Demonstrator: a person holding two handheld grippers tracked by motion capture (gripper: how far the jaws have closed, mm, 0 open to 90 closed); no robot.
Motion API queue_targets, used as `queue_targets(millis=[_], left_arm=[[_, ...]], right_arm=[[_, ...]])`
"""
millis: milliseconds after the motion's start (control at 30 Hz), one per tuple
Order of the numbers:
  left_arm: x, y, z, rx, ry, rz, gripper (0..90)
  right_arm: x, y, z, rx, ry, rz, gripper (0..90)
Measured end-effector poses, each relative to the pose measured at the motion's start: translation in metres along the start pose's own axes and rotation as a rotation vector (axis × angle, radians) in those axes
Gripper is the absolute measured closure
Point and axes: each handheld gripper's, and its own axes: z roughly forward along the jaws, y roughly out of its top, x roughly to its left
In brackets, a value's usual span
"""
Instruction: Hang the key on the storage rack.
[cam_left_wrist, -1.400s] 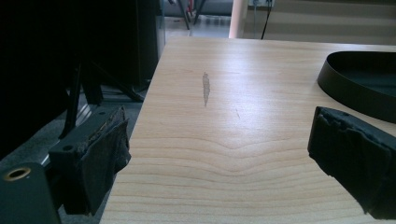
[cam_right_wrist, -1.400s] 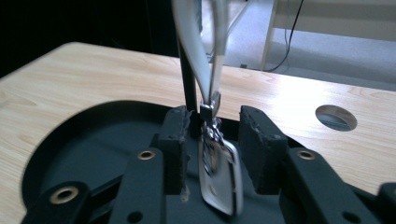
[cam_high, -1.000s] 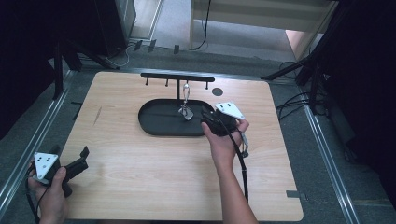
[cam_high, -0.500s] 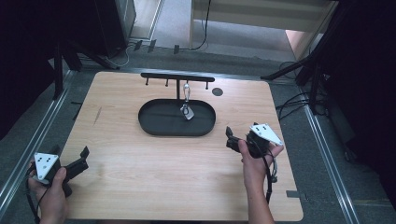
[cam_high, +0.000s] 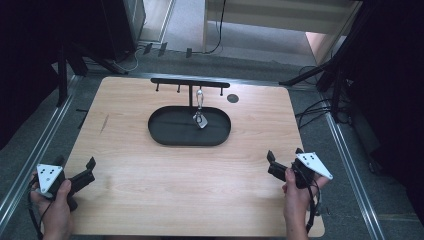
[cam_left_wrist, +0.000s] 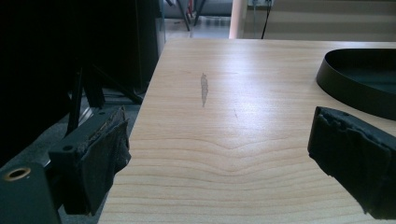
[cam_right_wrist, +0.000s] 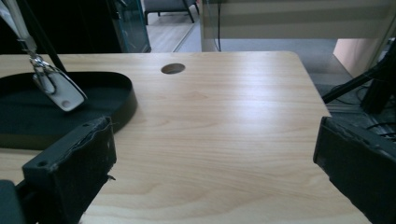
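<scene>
Key fob hangs by clip from black rack, over oval black tray, well ahead and left of right gripper; fob detail too small to read. In right gripper view, fob's strap cut off at top-left corner. Right gripper's jaws have just been opening, now spread wide, nothing between them, bare table ahead, table's right edge just beside. Left gripper at table's near-left corner, jaws wide, empty; tray partly cut off at right in its view.

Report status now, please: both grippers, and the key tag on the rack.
Left gripper open, right gripper open, both empty. Silver key tag hanging from black hook rack over black oval tray. Nothing in the way.
</scene>
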Motion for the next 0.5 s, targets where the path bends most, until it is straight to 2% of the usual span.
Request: queue_targets(millis=[67, 167, 200, 267, 367, 500], left_arm=[[0.000, 0.000, 0.000, 0.000, -0.001, 0.005, 5.7], [0.000, 0.000, 0.000, -0.001, -0.001, 0.003, 5.7], [0.000, 0.000, 0.000, -0.001, 0.000, 0.001, 5.7], [0.000, 0.000, 0.000, -0.001, 0.000, 0.001, 5.7], [0.000, 0.000, 0.000, 0.001, -0.001, 0.004, 5.7], [0.000, 0.000, 0.000, 0.004, -0.003, 0.007, 5.6]], right_arm=[[-0.011, -0.007, -0.008, -0.009, -0.022, -0.001, 0.0], [-0.018, -0.012, -0.013, -0.016, -0.038, 0.005, 0.0], [-0.024, -0.016, -0.017, -0.041, -0.048, 0.017, 0.0], [-0.026, -0.018, -0.019, -0.050, -0.050, 0.023, 0.0], [-0.038, -0.027, -0.029, -0.078, -0.083, 0.027, 0.0], [-0.046, -0.033, -0.036, -0.087, -0.112, 0.019, 0.0]])
